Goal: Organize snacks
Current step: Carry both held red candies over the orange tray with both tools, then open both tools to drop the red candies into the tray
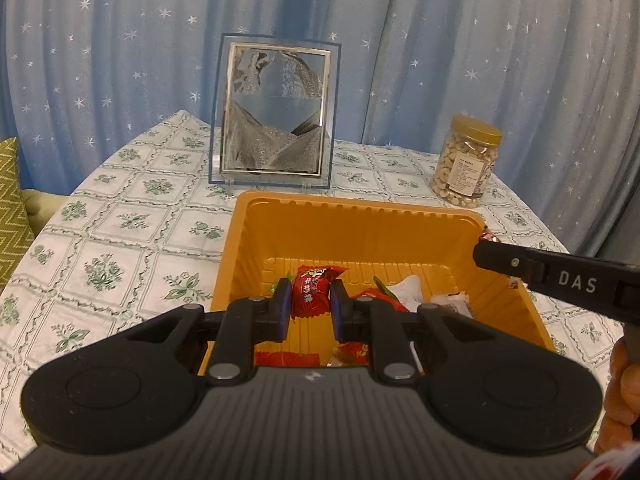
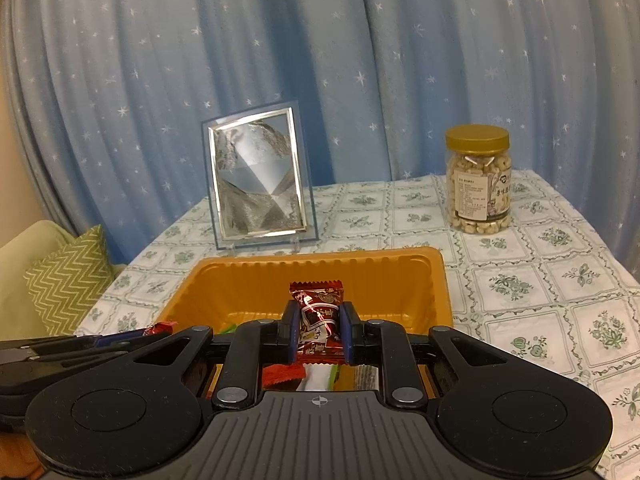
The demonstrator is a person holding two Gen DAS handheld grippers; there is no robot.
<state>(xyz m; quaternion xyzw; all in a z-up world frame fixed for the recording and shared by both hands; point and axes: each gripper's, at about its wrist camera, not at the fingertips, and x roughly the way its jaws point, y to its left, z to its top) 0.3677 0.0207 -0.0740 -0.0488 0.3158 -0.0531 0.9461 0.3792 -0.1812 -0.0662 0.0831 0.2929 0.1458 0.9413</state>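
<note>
Snacks in crinkly red foil wrappers [image 1: 310,294] lie in my ribbed orange plastic tray [image 1: 360,220] on the floral-print tablecloth [image 1: 120,232], before star-dotted blue curtains [image 1: 120,40]. My right gripper [image 2: 320,330] clenches a dark red candy [image 2: 318,312] over the tray; my left gripper [image 1: 310,312] grasps a red one.

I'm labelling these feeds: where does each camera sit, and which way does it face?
Left wrist: on the left gripper, facing the orange tray; the right gripper and a hand show at right.
Right wrist: on the right gripper, holding a dark red candy over the tray; the left gripper shows at left.
Shared: tray, sand picture, nut jar.
</note>
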